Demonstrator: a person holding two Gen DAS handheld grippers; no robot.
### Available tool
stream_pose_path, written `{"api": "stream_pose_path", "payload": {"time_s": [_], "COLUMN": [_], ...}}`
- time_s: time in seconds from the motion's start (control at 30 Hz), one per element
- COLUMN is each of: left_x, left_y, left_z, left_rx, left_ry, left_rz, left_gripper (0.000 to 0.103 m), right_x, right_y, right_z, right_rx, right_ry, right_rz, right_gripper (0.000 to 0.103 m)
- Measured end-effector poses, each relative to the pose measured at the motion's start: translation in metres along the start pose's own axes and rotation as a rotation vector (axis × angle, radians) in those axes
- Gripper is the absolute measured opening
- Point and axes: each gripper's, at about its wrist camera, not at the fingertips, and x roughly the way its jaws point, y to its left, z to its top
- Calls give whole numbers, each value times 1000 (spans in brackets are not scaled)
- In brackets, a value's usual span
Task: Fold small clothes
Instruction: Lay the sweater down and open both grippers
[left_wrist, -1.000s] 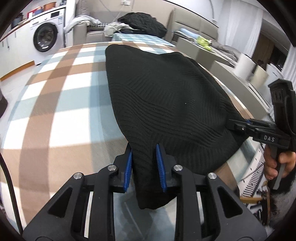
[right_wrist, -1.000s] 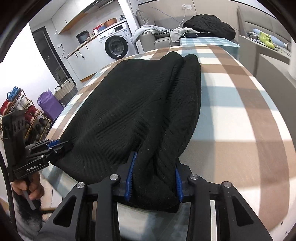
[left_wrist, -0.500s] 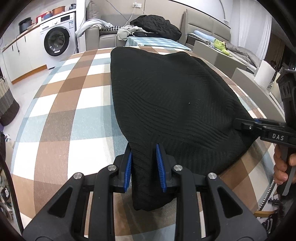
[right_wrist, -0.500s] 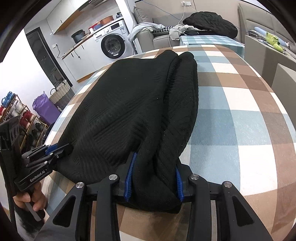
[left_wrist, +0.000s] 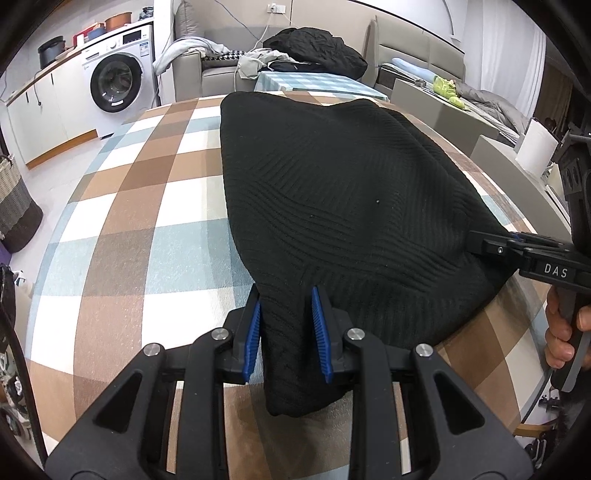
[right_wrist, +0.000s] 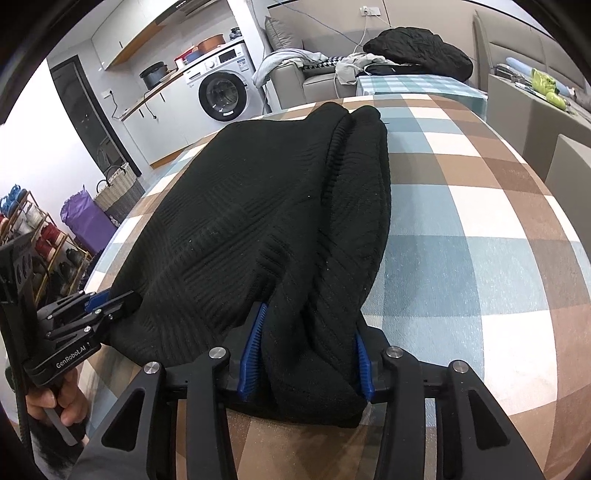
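A black knit garment (left_wrist: 351, 203) lies lengthwise on the checked tablecloth (left_wrist: 129, 240), folded along its right side (right_wrist: 362, 192). My left gripper (left_wrist: 286, 295) is shut on the garment's near left corner, and a flap of it hangs below the blue pads. My right gripper (right_wrist: 308, 321) holds the thick near right corner. Its jaws are opening, with the bunched cloth still filling the gap and touching both pads. Each view also shows the other gripper at the hem: the right gripper (left_wrist: 476, 243) and the left gripper (right_wrist: 129, 299).
The table's near edge runs just under both grippers. A washing machine (left_wrist: 116, 83), a sofa with a heap of clothes (left_wrist: 317, 50) and a wicker basket (right_wrist: 118, 192) stand beyond the table. A hand (left_wrist: 565, 332) grips the right handle.
Both grippers drew the garment's near hem toward the table's near edge, then stopped. The right jaws have spread a little wider around the bunched cloth.
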Motion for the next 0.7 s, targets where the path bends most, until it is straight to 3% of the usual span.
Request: {"api": "stream_pose_path", "payload": {"time_s": [0.1,0.23,0.27,0.33,0.43,0.5,0.7], "left_x": [-5,-18,-24,-36,-57,-68,-89], "left_y": [-1,-2,-2,-4,-6,-9,-16], "left_z": [-4,-11,-13,-19,-29,-35,-51], "left_rx": [7,9,5,1,-19,-24,-19], "left_ry": [-4,-33,-50,-89,-173,-215,-289], "left_rz": [14,29,30,30,38,49,61], "left_gripper": [28,59,62,78,97,102,102], "right_x": [-1,-18,-22,-36,-51,-66,-89], "right_y": [-2,-1,0,5,10,12,26], "right_z": [-1,-7,-7,-12,-19,-26,-50], "right_rx": [-2,-5,-14,-46,-75,-87,-153], "right_ry": [3,-51,-64,-94,-130,-191,-297], "right_rz": [-2,5,4,6,43,44,102], "right_gripper": [67,90,93,102,103,103,103]}}
